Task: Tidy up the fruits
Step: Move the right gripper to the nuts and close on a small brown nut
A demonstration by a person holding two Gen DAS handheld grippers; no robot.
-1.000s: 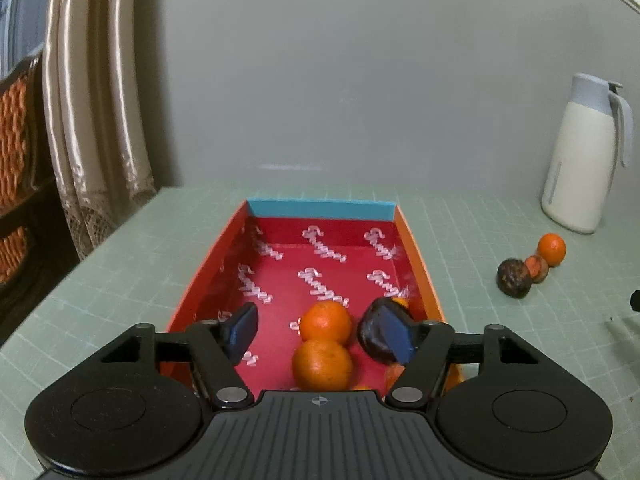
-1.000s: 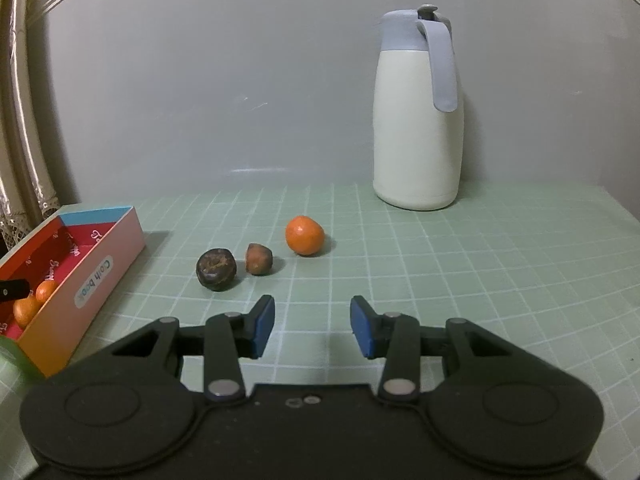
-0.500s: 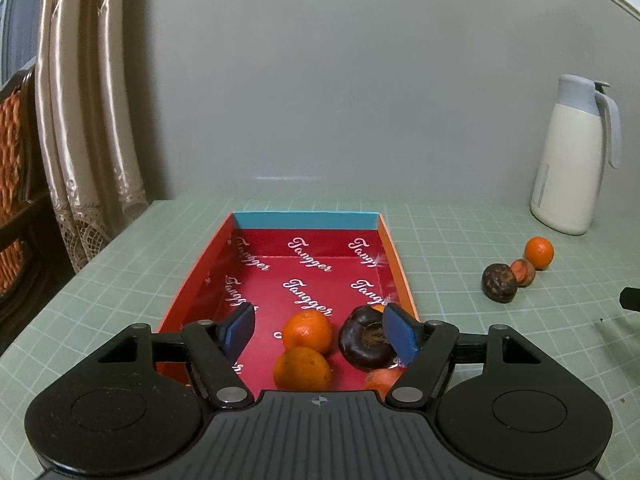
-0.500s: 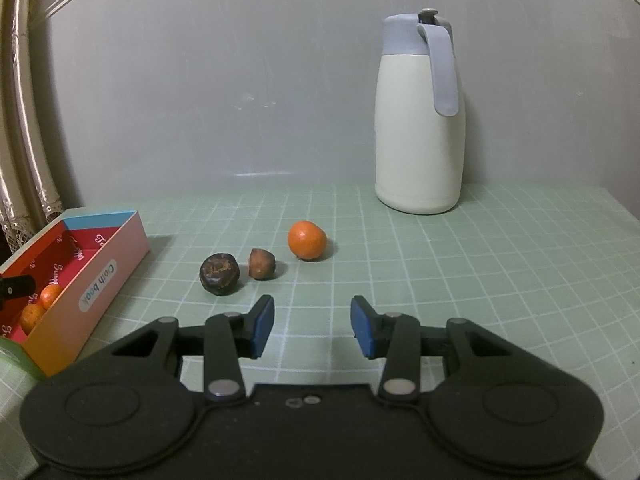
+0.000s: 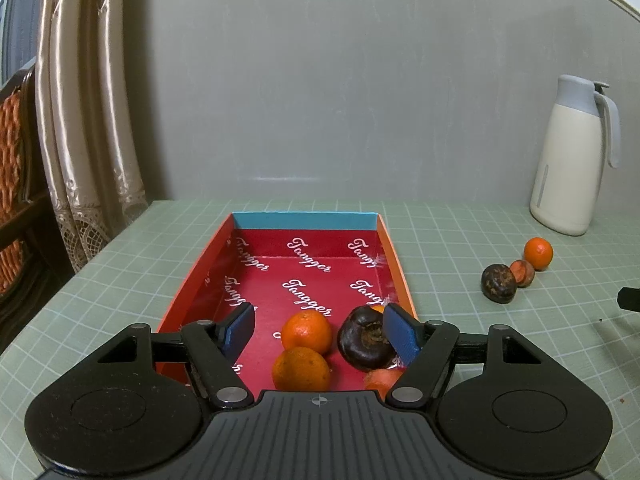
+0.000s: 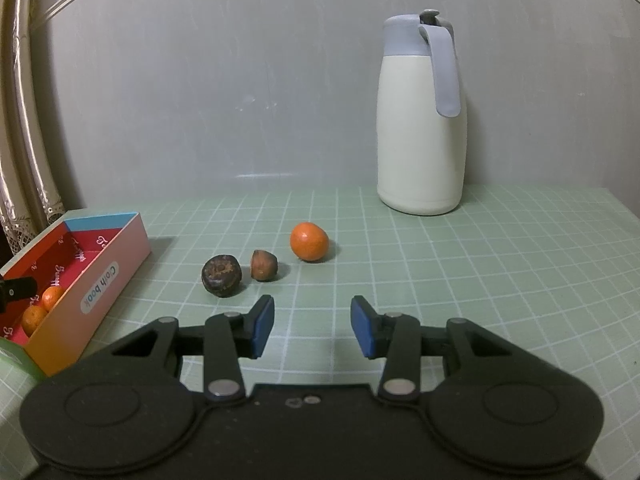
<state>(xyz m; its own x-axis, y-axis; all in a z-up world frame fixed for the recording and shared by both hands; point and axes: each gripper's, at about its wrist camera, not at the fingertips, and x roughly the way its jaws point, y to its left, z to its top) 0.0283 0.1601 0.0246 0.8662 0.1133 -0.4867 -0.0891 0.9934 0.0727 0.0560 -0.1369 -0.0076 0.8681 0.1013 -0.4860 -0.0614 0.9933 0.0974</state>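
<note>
Since a second ago the left gripper [image 5: 320,334] has let go of the dark fruit [image 5: 366,342]: earlier that fruit sat against the right-hand blue pad, now it lies on the red box [image 5: 200,280] floor, just beside that pad, and the jaws stand apart with nothing clamped. The view also sits further back from the box than before, so the drop reads as finished. Meaning for the task: one more fruit is stowed, and the box now holds two oranges [image 5: 306,332] plus the dark fruit and an orange-red piece [image 5: 380,378] half hidden by the gripper body, all bunched at the box's near end; its far end by the blue wall is bare. Right gripper [image 6: 312,330] has not changed, jaws apart and empty, hovering over the green mat [image 6: 480,280] to the right of the box. Left to do, judging from the layout: three fruits outside the box on its right, namely a dark round one [image 6: 221,275], a small brown one [image 6: 263,265] and an orange [image 6: 309,241], in a slanted row running away from the box toward the white jug [image 6: 420,120]. The box's long axis runs from the left gripper away toward the wall, open side up. The dropped dark fruit is roundish, no clear long axis, its stem hollow facing up and toward the camera
</note>
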